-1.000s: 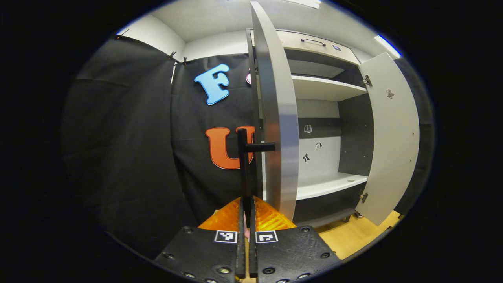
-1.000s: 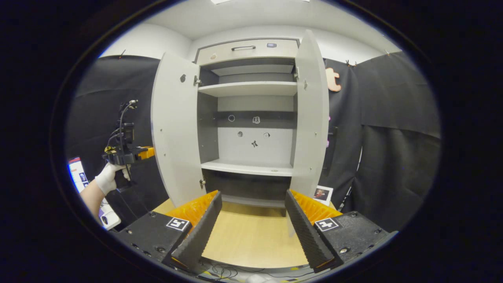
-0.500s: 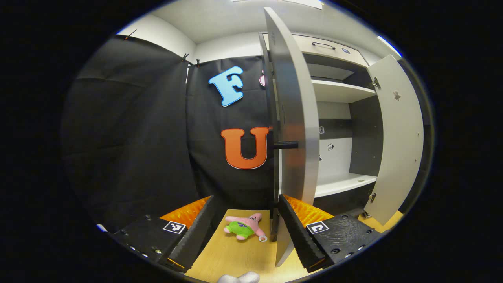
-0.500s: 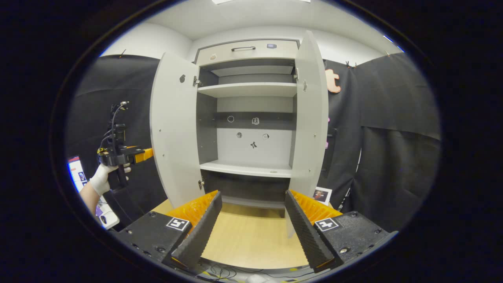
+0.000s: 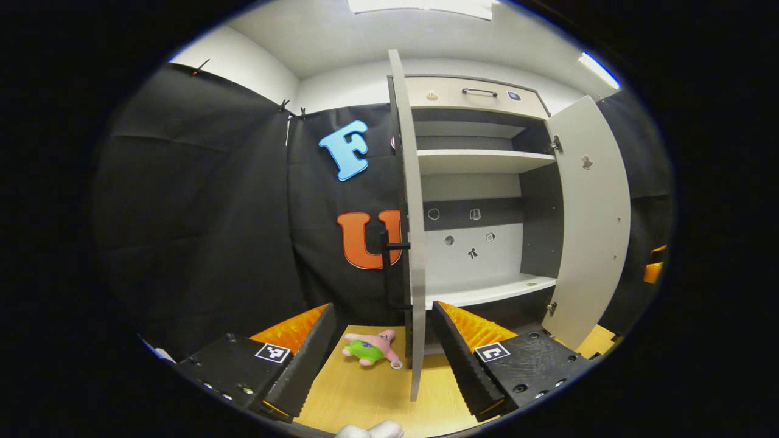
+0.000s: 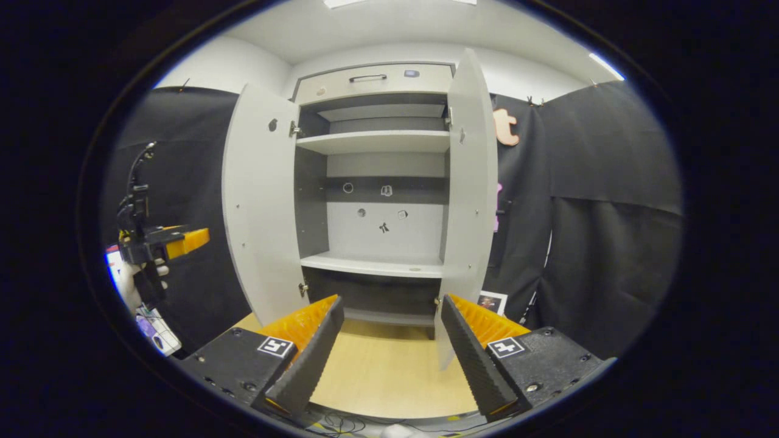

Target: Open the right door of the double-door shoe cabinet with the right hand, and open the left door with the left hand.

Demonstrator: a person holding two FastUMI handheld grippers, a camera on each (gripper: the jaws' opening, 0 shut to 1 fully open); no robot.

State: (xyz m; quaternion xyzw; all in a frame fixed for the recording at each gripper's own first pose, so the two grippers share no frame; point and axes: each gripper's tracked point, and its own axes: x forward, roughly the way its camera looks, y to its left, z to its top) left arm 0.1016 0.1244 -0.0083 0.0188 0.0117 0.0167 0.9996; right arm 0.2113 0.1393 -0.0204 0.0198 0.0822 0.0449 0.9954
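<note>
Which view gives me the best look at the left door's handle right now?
The left gripper view: the left door stands edge-on just ahead, and its black handle sticks out in profile on the outer side, beyond the open left gripper. The right gripper view shows that door's pale inner face, with the handle hidden behind it.

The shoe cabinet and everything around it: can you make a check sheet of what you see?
Surface: wooden floor, bare in front of the cabinet.
Job's things: shoe cabinet; left door and right door both swung open, shelves empty.
Clutter: pink and green plush toy on the floor.
Grippers: left gripper open; right gripper open, holding nothing.
Cables: thin wires at the floor's near edge.
Surroundings: black cloth wall, white ceiling.
</note>
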